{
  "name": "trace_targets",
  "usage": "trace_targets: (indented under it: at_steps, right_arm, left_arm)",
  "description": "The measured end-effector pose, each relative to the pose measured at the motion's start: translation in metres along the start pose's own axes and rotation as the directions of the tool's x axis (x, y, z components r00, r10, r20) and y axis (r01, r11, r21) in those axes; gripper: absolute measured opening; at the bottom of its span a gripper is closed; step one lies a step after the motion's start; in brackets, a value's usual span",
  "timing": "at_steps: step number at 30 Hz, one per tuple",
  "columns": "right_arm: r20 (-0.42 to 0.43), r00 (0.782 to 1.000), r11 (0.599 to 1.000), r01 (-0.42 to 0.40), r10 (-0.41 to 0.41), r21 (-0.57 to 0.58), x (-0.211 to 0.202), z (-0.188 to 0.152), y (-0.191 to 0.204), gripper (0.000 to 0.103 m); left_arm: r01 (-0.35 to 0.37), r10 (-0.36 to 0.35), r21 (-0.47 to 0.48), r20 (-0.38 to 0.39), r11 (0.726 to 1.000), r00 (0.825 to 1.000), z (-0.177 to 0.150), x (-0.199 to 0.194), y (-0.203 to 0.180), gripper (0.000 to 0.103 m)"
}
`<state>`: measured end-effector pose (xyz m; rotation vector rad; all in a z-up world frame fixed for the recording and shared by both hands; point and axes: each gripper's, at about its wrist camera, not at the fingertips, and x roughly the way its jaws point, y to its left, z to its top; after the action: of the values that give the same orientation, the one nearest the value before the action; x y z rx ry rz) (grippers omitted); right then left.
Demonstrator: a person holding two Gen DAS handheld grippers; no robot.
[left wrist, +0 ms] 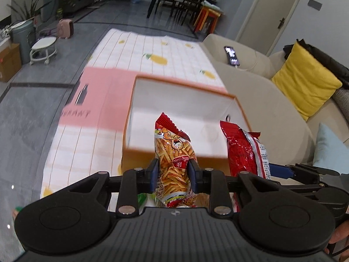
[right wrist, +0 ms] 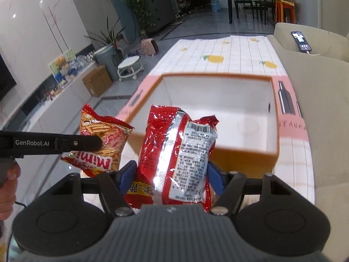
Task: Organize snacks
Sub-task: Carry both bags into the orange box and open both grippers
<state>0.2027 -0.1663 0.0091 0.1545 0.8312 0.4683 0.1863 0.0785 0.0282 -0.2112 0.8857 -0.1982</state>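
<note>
Now, left gripper [left wrist: 172,172]: clamped on fries packet [left wrist: 174,163].
Right gripper [right wrist: 171,178]: grasping red packet [right wrist: 174,152].
Box [right wrist: 218,77]: centre frame, rim just beyond both packets, white interior bare.

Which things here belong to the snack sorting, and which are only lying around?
Job: fries packet in left gripper; red foil packet in right gripper; open box.

Lying about: phone, yellow cushion, round stool, cardboard carton.
</note>
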Motion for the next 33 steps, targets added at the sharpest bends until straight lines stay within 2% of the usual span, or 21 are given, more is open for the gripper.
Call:
trace_targets:
  at_steps: [6, 9, 12, 14, 19, 23, 26, 33]
  right_arm:
    - [0.03, 0.999, 1.0, 0.022, -0.022, 0.012, 0.023, 0.044, -0.013, 0.067]
    - [0.01, 1.0, 0.999, 0.01, -0.011, 0.05, 0.047, 0.058, -0.023, 0.067]
    - [-0.04, 0.999, 0.997, 0.023, -0.021, 0.067, 0.079, 0.068, -0.03, 0.067]
    - [-0.085, 0.996, 0.997, 0.038, -0.032, 0.065, 0.103, 0.069, -0.034, 0.067]
    - [-0.207, 0.978, 0.998, 0.035, -0.023, 0.053, 0.155, 0.061, -0.04, 0.067]
    - [-0.268, 0.963, 0.999, 0.026, -0.012, 0.047, 0.185, 0.056, -0.042, 0.067]
    - [-0.303, 0.953, 0.999, 0.025, -0.01, 0.046, 0.199, 0.055, -0.041, 0.067]
    - [-0.365, 0.931, 1.0, 0.012, -0.002, 0.025, 0.22, 0.05, -0.035, 0.067]
  left_arm:
    - [-0.026, 0.026, 0.049, -0.004, 0.998, 1.0, 0.036, 0.026, -0.008, 0.031]
    - [-0.026, 0.028, 0.068, -0.027, 0.997, 0.999, 0.048, 0.045, -0.008, 0.031]
    - [-0.058, 0.064, 0.075, -0.08, 0.995, 0.995, 0.056, 0.074, -0.005, 0.031]
    - [-0.085, 0.094, 0.078, -0.119, 0.993, 0.988, 0.059, 0.093, 0.0, 0.031]
    - [-0.071, 0.087, 0.09, -0.192, 0.993, 0.977, 0.073, 0.124, 0.01, 0.031]
    - [-0.132, 0.164, 0.167, -0.2, 0.977, 0.966, 0.076, 0.146, 0.006, 0.03]
    - [-0.133, 0.187, 0.234, -0.227, 0.963, 0.956, 0.072, 0.162, 0.001, 0.03]
    - [-0.168, 0.251, 0.279, -0.297, 0.945, 0.921, 0.06, 0.185, 0.005, 0.03]
